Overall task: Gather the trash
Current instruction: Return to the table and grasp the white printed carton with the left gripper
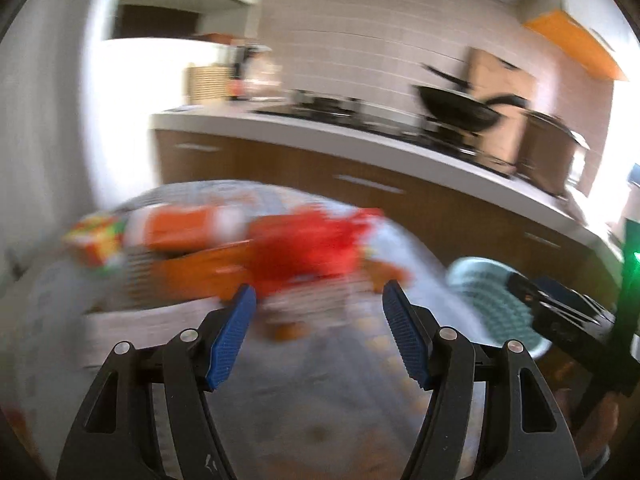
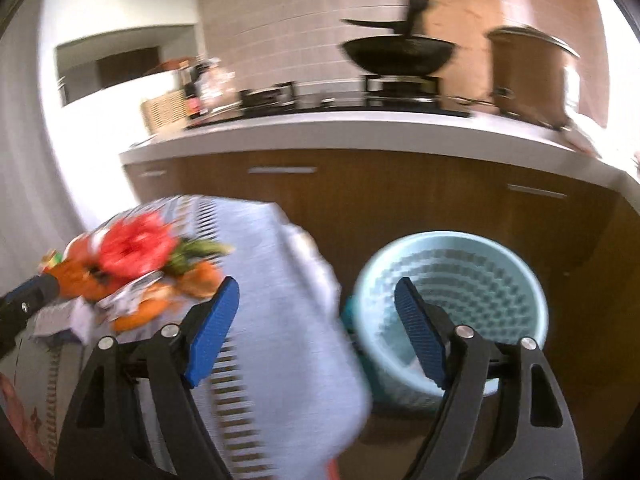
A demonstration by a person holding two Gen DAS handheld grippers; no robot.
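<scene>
Collecting trash, approach phase; both views are motion-blurred. The left gripper [image 1: 319,334] stands with jaws apart and nothing between them, aimed at a heap of trash [image 1: 304,250], red and orange wrappers, on the cloth-covered table [image 1: 328,408]. The right gripper [image 2: 316,334] is likewise parted and empty, pointing between the table edge and the pale blue basket [image 2: 452,280] on the floor, just beside the table. No item is yet held. To do the step well, a gripper should probably settle over one wrapper, close on its bunched middle rather than the cloth beneath, then carry it over the basket rim.
</scene>
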